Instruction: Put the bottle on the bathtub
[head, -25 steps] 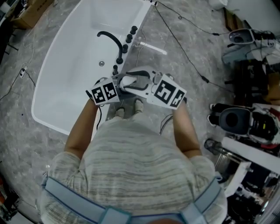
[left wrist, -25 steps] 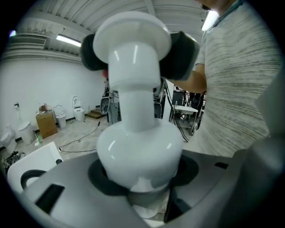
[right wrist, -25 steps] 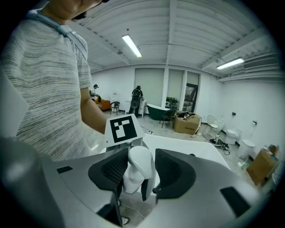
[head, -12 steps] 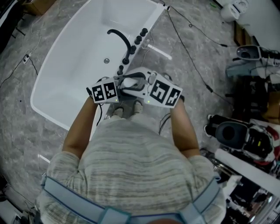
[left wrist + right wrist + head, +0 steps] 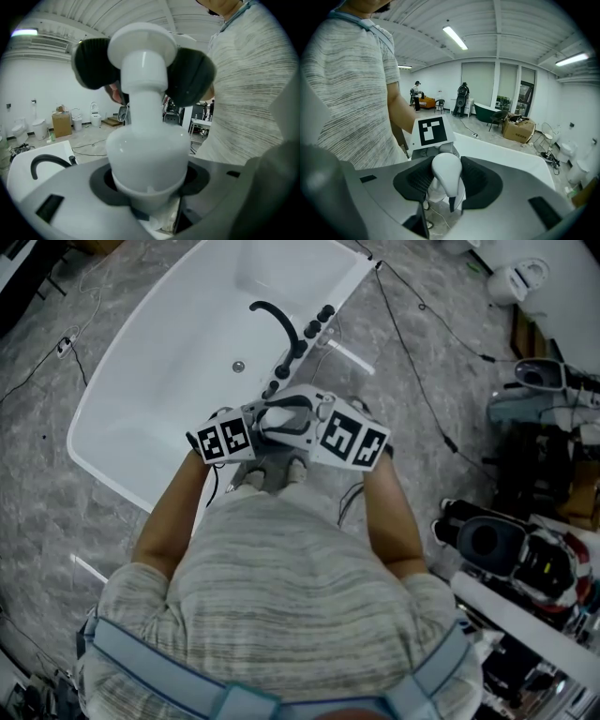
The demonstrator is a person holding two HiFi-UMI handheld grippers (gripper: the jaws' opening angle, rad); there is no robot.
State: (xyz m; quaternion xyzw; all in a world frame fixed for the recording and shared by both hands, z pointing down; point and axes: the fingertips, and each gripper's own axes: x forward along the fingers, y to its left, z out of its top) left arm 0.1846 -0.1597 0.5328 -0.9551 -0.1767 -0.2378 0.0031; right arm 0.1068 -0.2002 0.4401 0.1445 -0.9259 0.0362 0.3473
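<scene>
Between both sets of jaws, the bottle (image 5: 281, 415) hangs over the bathtub's (image 5: 103, 465) right rim. The left gripper (image 5: 147, 180) clamps its wide body; the right gripper (image 5: 446, 180) clamps the cap. Likely rigid, light and slick: grip the body, not the neck.

In the head view the bathtub (image 5: 141, 390) slid rightward and a little up the picture; its black faucet (image 5: 281, 317) ended farther right, and the row of knobs (image 5: 314, 329) came to stand more nearly straight above the bottle (image 5: 278, 414); the black round machine (image 5: 483, 540) at the right dropped lower; a white fixture (image 5: 523, 279) came into fuller view at the top right.
</scene>
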